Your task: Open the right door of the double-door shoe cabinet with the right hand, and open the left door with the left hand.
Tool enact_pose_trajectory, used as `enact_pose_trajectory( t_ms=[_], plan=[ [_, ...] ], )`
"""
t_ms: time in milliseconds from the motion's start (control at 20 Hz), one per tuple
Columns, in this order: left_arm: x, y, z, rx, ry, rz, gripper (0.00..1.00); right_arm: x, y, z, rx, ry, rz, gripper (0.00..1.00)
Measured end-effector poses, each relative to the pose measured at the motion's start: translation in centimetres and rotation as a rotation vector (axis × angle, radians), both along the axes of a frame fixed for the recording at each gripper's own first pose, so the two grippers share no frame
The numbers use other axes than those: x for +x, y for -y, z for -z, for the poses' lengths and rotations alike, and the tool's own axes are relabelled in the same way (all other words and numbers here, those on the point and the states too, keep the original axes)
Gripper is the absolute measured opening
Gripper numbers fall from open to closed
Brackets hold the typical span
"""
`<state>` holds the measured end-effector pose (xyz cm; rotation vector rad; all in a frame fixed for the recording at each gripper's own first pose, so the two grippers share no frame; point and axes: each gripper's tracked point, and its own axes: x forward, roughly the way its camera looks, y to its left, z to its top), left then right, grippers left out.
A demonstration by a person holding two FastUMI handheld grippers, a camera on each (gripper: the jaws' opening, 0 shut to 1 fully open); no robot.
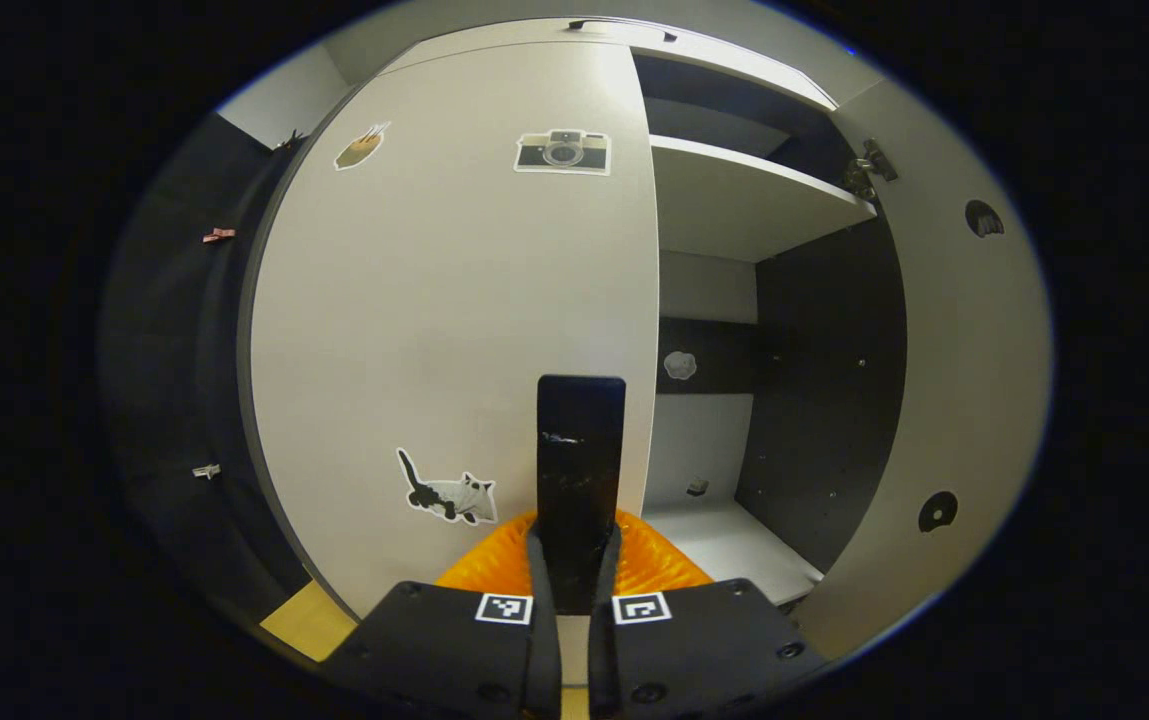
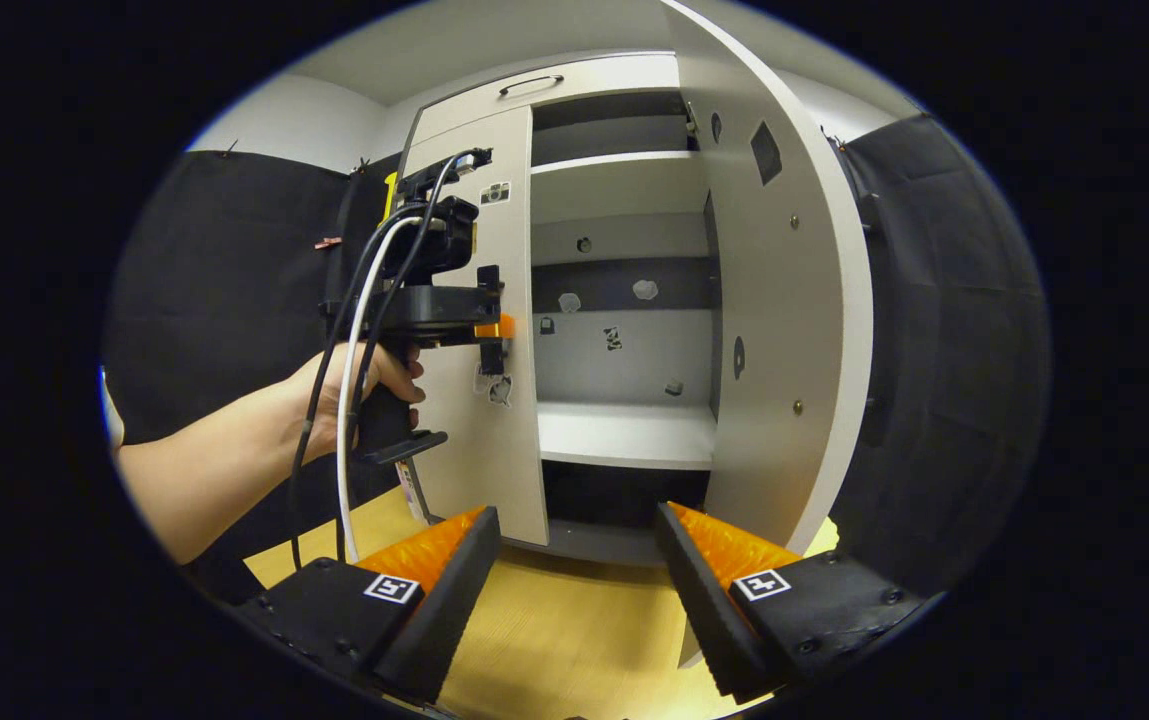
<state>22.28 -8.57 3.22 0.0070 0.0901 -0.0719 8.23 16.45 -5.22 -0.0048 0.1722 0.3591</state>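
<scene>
Black cloth walled the booth on both sides of a white double-door shoe cabinet [image 2: 614, 300], which stood on a pale yellow wood floor [image 2: 554, 630]. In the left gripper view, the left gripper [image 1: 574, 560] had its two fingers pressed together around a dark upright handle [image 1: 580, 470] fixed near the inner edge of the left door [image 1: 454, 300]. That door sat closed or very nearly so, its white face carrying a camera sticker [image 1: 563, 152] near the top, a cat sticker [image 1: 449, 493] low down and a smaller sticker [image 1: 361, 148] at the upper left. Just beyond the door's edge the cabinet's right half lay open, showing a white upper shelf [image 1: 744, 200], a dark side panel [image 1: 824, 400] and a white lower shelf [image 1: 724, 545]. The right door [image 1: 964, 400] stood swung wide, a hinge [image 1: 869, 168] visible at its top. In the right gripper view, the right gripper [image 2: 574, 560] hung with its fingers spread wide apart, clear of everything, low in front of the cabinet and above the floor. Farther off in that view, a person's hand [image 2: 354, 395] held the left gripper by its grip against the left door, with black and white cables [image 2: 354, 330] trailing down from it. The open right door showed its inner face to the right, and grey wall [image 2: 294, 120] and ceiling rose behind the cabinet.
</scene>
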Motion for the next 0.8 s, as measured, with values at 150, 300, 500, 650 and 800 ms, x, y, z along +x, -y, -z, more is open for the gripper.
enact_pose_trajectory(
  t_ms=[150, 300, 500, 650, 800],
  plan=[
    [-0.1, 0.0, 0.0, 0.008, 0.003, -0.007, 0.08, -0.2, -0.3, 0.5, 0.021, -0.022, -0.047, 0.98],
    [-0.1, -0.1, 0.0, -0.003, 0.015, -0.03, 0.08, -0.6, -0.4, 0.6, 0.013, -0.02, -0.081, 0.99],
    [-0.7, -0.2, 0.0, -0.026, 0.021, -0.011, 0.08, -0.2, 0.1, 0.2, -0.009, 0.012, -0.043, 0.99],
    [-2.6, -0.5, 0.1, -0.033, 0.038, 0.033, 0.08, -0.1, -0.1, 0.0, -0.021, 0.013, 0.011, 1.0],
    [-4.9, -1.3, -0.2, -0.03, 0.064, 0.071, 0.08, -0.5, -0.3, -0.5, -0.02, 0.026, 0.08, 0.99]
  ],
)
